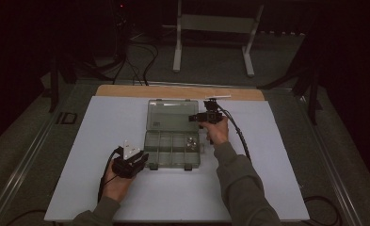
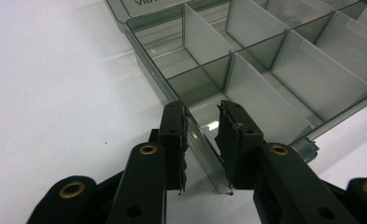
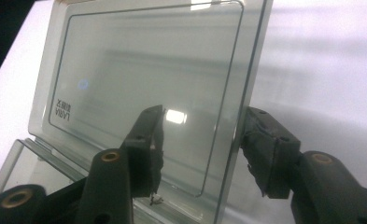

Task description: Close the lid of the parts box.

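A clear grey compartment box (image 1: 172, 150) lies on the white sheet with its lid (image 1: 168, 115) swung up at the far side. One right-hand compartment holds small metal parts (image 1: 190, 141). My left gripper (image 1: 144, 158) is at the box's near left corner. In the left gripper view it (image 2: 203, 116) is shut on the box's wall (image 2: 148, 60), one pad outside and one inside. My right gripper (image 1: 194, 117) is at the lid's right edge. In the right gripper view its jaws (image 3: 203, 116) stand open astride the tilted lid (image 3: 139, 65), one on each side of the edge.
The white sheet (image 1: 116, 122) covers the table, with a wooden strip (image 1: 180, 92) along its far edge. A small white strip (image 1: 219, 97) lies just beyond the right gripper. A metal stand (image 1: 215, 23) and cables (image 1: 140, 61) are on the floor behind.
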A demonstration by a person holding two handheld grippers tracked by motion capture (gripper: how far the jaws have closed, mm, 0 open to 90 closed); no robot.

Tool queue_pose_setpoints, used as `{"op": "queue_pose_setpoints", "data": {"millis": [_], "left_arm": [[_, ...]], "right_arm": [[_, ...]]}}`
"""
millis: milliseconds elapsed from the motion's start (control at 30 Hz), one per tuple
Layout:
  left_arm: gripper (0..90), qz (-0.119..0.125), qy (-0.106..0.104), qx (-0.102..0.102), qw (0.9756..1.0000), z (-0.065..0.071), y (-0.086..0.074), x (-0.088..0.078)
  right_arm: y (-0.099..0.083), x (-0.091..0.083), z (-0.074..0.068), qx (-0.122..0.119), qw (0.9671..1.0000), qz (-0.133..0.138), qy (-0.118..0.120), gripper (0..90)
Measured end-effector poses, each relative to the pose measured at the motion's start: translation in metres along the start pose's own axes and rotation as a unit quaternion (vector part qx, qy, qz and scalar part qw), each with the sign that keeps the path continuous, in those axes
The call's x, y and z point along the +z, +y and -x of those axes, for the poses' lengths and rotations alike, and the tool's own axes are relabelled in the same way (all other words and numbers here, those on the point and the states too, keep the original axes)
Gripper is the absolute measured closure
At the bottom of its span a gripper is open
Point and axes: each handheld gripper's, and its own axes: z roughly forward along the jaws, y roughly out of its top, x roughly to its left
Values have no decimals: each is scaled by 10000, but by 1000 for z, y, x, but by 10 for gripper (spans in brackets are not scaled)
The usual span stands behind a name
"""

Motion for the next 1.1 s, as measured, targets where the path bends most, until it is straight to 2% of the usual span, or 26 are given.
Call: {"op": "queue_pose_setpoints", "data": {"millis": [133,433,700,1100], "left_arm": [[728,3,2,-1,10000,0,0,0],[730,8,10,-3,10000,0,0,0],[731,7,5,-16,10000,0,0,0],[726,35,-16,-24,10000,1,0,1]], "right_arm": [[3,-6,-2,-120,9999,107,-31,525],[7,-17,-8,-629,9978,83,-208,598],[5,-26,-16,-1142,9924,0,-457,671],[3,-38,-26,-1430,9882,73,-542,714]]}}
